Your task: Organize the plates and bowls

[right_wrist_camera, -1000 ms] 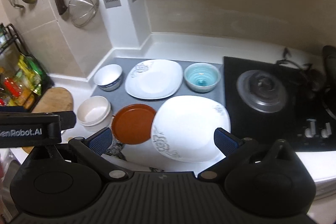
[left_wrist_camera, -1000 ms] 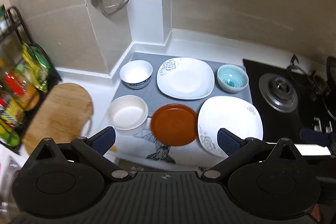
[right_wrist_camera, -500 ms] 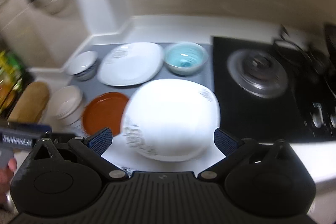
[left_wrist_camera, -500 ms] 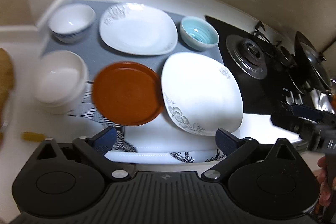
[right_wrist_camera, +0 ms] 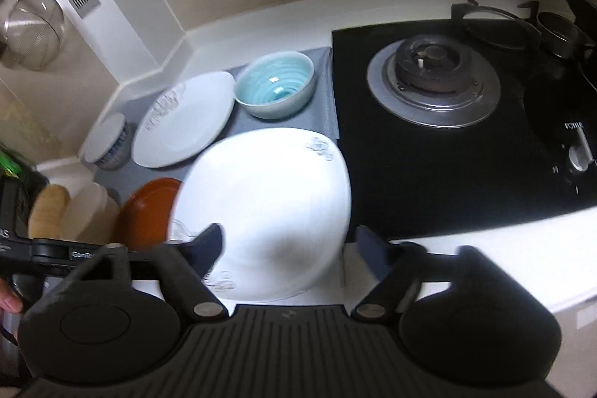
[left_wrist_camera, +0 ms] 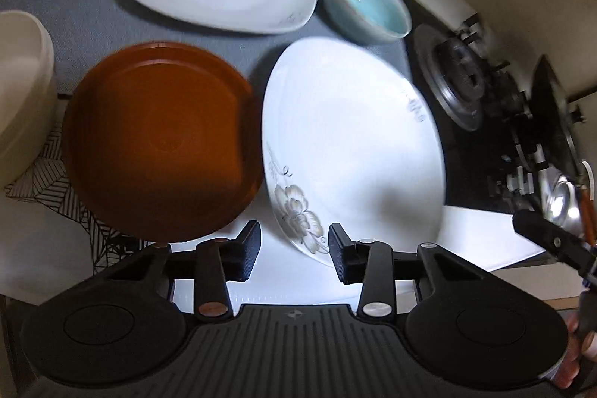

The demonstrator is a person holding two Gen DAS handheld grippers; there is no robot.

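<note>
Beside black hob (right_wrist_camera: 429,174), grey mat (left_wrist_camera: 97,21)

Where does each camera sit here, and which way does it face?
Left wrist: on the left gripper, angled down at the brown plate and near white plate; own jaws closing on nothing, the right gripper at the edge.
Right wrist: on the right gripper, angled down at that white plate and the stove; jaws closing, not gripping.
Shared: both plates, the teal bowl.
</note>
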